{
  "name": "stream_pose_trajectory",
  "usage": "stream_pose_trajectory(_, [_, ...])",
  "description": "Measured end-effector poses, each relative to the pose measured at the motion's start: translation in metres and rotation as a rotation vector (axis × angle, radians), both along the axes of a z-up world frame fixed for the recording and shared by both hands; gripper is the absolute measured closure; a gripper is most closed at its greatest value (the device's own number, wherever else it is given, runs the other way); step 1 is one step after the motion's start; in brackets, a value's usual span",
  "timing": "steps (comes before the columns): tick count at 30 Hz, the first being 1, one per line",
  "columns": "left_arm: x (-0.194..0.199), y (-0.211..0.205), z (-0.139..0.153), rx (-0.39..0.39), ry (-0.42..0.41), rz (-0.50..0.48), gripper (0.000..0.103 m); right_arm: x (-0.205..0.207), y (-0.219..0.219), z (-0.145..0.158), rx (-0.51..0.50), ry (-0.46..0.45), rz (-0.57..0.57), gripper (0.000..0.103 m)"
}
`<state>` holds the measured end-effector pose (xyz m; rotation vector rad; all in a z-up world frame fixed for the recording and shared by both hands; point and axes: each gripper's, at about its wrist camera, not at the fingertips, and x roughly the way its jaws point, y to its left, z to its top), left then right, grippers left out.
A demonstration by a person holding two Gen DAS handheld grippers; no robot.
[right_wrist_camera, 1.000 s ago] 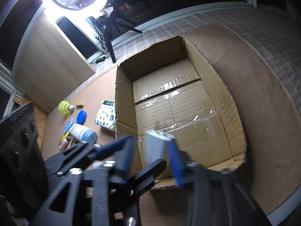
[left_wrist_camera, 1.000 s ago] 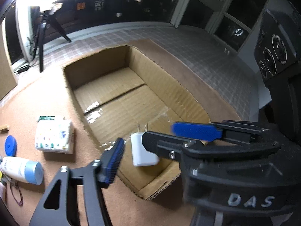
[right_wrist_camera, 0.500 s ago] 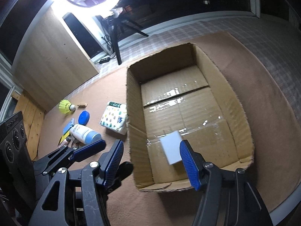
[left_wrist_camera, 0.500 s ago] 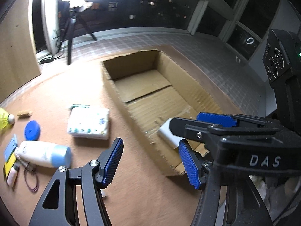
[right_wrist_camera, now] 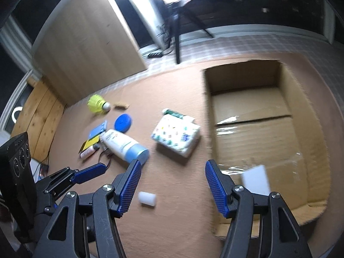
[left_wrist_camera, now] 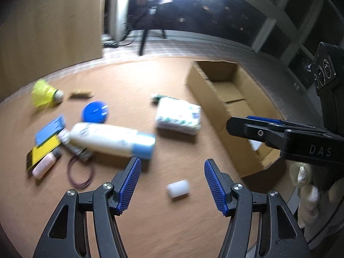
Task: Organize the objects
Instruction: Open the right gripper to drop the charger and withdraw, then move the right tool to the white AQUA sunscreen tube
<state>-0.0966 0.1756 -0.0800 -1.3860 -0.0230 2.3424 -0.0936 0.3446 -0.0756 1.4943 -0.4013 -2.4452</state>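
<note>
Both grippers stood wide apart with nothing between the fingers: the left gripper (left_wrist_camera: 172, 185) and the right gripper (right_wrist_camera: 173, 185) each hovered over the brown mat (left_wrist_camera: 133, 79). A small white cylinder (left_wrist_camera: 178, 188) lay just ahead between the left fingers' line. The cardboard box (right_wrist_camera: 247, 120) sat ahead-right of the right gripper, a white block (right_wrist_camera: 255, 179) inside its near end; a lotion bottle (right_wrist_camera: 123, 145) and tissue pack (right_wrist_camera: 176, 136) lay ahead.

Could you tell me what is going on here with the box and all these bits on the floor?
A person is tidying loose items into a cardboard box with two handheld grippers. Only a white block lies in the box. Both the left gripper and the right gripper are open and hold nothing. On the mat outside are a small white cylinder, a lotion bottle, a tissue pack, a blue lid and a yellow shuttlecock.
</note>
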Motion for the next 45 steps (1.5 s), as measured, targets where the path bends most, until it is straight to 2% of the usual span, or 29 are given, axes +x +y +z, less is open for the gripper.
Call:
stream_pose_trajectory(9, [0.008,-0.077,-0.01,0.005,-0.035,0.135,0.038,-0.032,-0.054,-0.021,-0.04,-0.072,0.125,0.045])
stream_pose_trajectory(15, [0.016,-0.108,-0.013,0.002,-0.043,0.188,0.038,-0.06,-0.088,-0.036,-0.028,-0.096,0.173,0.045])
stream_pose_trajectory(22, [0.026,-0.135,-0.015,-0.003,-0.049,0.235,0.038,-0.09,-0.109,-0.053,-0.034,-0.133,0.174,0.045])
stream_pose_trajectory(30, [0.032,-0.153,-0.02,-0.001,-0.059,0.274,0.038,-0.105,-0.123,-0.072,-0.009,-0.177,0.199,0.045])
stream_pose_trajectory(34, [0.031,-0.154,-0.02,0.0,-0.06,0.274,0.038,-0.102,-0.126,-0.076,-0.038,-0.2,0.238,0.045])
stream_pose_trajectory(38, [0.03,-0.153,-0.021,0.001,-0.064,0.275,0.038,-0.093,-0.134,-0.075,-0.009,-0.197,0.284,0.045])
stream_pose_trajectory(45, [0.028,-0.151,-0.023,0.001,-0.069,0.266,0.038,-0.078,-0.136,-0.078,-0.041,-0.221,0.291,0.056])
